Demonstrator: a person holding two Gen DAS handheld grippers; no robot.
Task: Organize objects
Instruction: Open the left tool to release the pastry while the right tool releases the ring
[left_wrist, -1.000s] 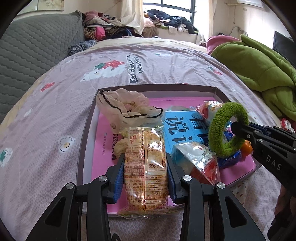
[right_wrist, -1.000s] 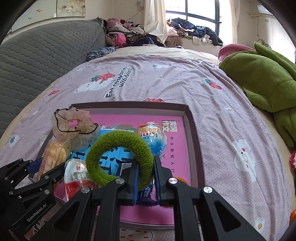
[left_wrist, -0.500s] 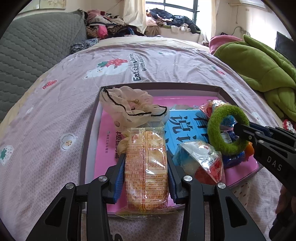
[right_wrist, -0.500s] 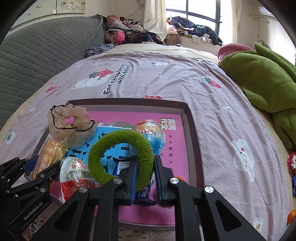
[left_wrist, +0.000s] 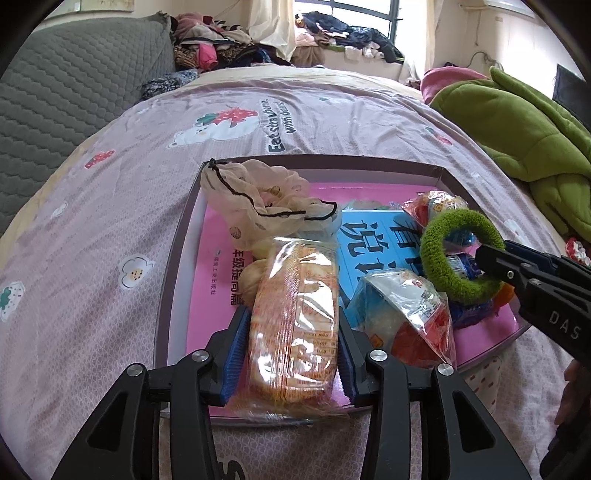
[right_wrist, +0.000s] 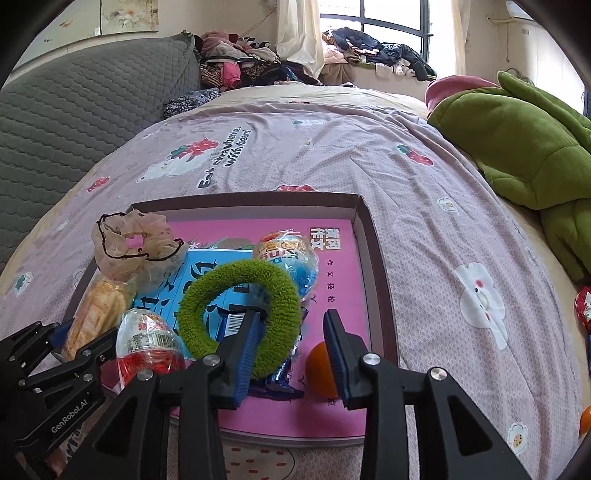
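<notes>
On the pink bedspread sits my shallow tray, floored by a pink book with a blue book lying on it. My left gripper straddles the cracker packet at the tray's near edge, jaws opening, pads just beside the wrapper. My right gripper is opening too; the green scrunchie leans on its left finger only, over the tray's snack packets, right pad clear.
</notes>
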